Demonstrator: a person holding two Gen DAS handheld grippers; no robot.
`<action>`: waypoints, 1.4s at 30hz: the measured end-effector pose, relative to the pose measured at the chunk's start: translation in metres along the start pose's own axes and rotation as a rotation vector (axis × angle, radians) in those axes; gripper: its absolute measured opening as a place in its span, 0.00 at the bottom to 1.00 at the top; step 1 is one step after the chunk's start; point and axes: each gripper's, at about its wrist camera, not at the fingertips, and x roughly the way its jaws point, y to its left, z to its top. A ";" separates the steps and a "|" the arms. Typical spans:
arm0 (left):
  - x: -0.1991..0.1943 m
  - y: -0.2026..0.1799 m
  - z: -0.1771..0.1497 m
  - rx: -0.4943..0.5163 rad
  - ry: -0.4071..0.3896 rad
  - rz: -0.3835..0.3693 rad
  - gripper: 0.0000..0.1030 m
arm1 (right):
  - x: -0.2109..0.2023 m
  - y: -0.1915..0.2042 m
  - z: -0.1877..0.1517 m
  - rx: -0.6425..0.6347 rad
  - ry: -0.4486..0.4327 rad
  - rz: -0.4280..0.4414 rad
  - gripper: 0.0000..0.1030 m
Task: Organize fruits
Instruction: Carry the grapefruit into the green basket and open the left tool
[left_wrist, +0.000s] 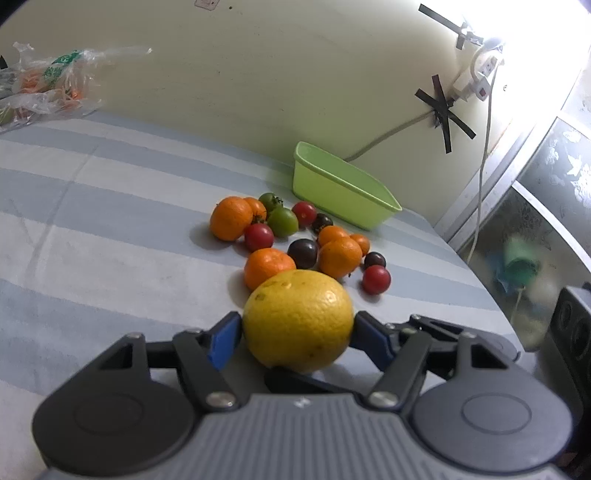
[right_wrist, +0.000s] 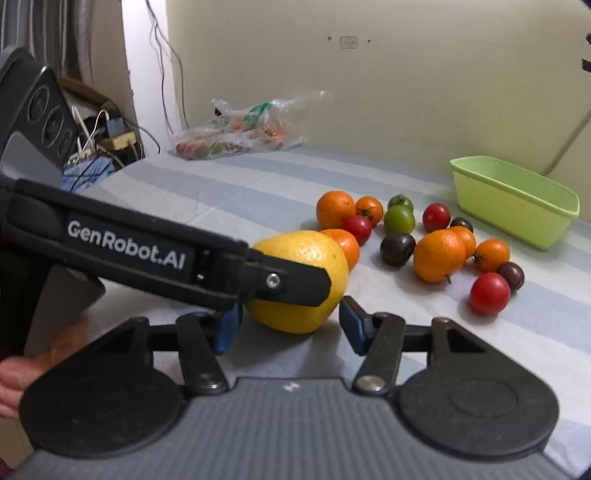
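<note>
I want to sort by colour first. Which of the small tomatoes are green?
Two green tomatoes lie together at the back of the pile, between the orange mandarins and the green tub. The other tomatoes are red or dark purple.

Both mounted low behind each tool, angled down across the striped worktop (left_wrist: 110, 221) toward the wall; close on the yellow fruit (left_wrist: 298, 320), sharing fruit pile and green tub (right_wrist: 517, 199).

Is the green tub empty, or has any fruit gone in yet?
Apparently empty: the green tub shows only bare inner walls, though its floor is hidden; the fruit pile lies on the striped cloth.
</note>
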 end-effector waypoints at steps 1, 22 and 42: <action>-0.001 -0.001 0.000 -0.002 0.004 0.000 0.66 | -0.003 0.000 -0.002 -0.003 -0.004 -0.003 0.58; 0.163 -0.110 0.161 0.090 0.003 -0.116 0.67 | -0.015 -0.188 0.086 0.066 -0.135 -0.230 0.57; 0.175 -0.099 0.153 0.055 -0.033 -0.135 0.75 | -0.030 -0.181 0.057 0.132 -0.204 -0.239 0.61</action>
